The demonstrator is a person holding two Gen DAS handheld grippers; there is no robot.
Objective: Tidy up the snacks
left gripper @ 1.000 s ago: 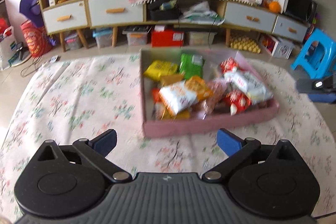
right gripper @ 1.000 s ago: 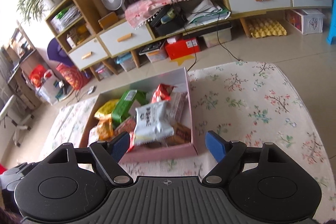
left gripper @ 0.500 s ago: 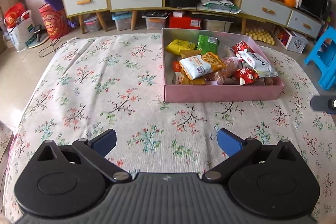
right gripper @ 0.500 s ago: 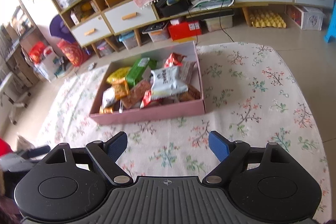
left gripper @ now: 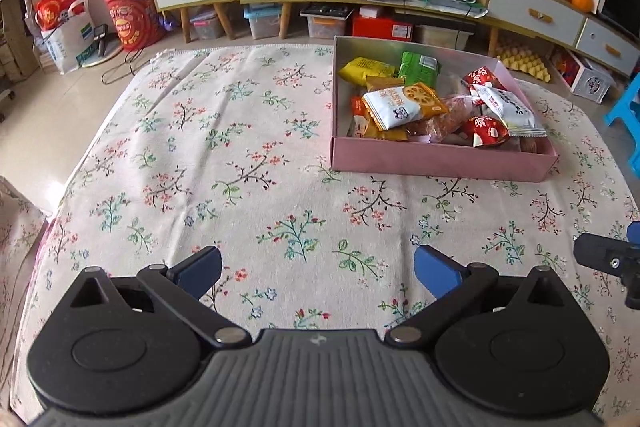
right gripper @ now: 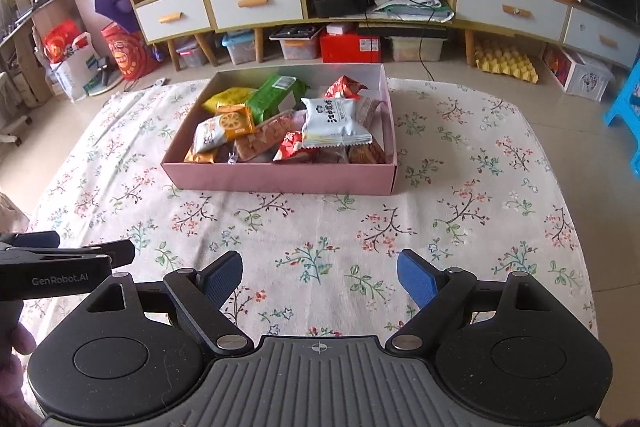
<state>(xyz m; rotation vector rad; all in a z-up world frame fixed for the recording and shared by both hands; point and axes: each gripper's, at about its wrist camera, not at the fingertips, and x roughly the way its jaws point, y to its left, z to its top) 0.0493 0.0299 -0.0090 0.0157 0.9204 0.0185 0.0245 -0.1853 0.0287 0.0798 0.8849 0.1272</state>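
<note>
A pink open box (left gripper: 440, 161) (right gripper: 280, 179) stands on the floral tablecloth, filled with several snack packets: a yellow one (left gripper: 366, 69), a green one (left gripper: 420, 67), a white-and-orange one (left gripper: 404, 105) and a white one (right gripper: 334, 123). My left gripper (left gripper: 318, 269) is open and empty, above the cloth well in front of the box and to its left. My right gripper (right gripper: 320, 275) is open and empty, in front of the box. Each gripper shows at the edge of the other's view.
The table (left gripper: 200, 147) is covered by a floral cloth. Behind it stand a low cabinet with drawers (right gripper: 256, 5), storage boxes on the floor (right gripper: 350, 47) and a blue stool (left gripper: 630, 107) at the right.
Both grippers have drawn back from the box and towards the table's near edge. The box now looks farther away in both views. Both stay open and empty.
</note>
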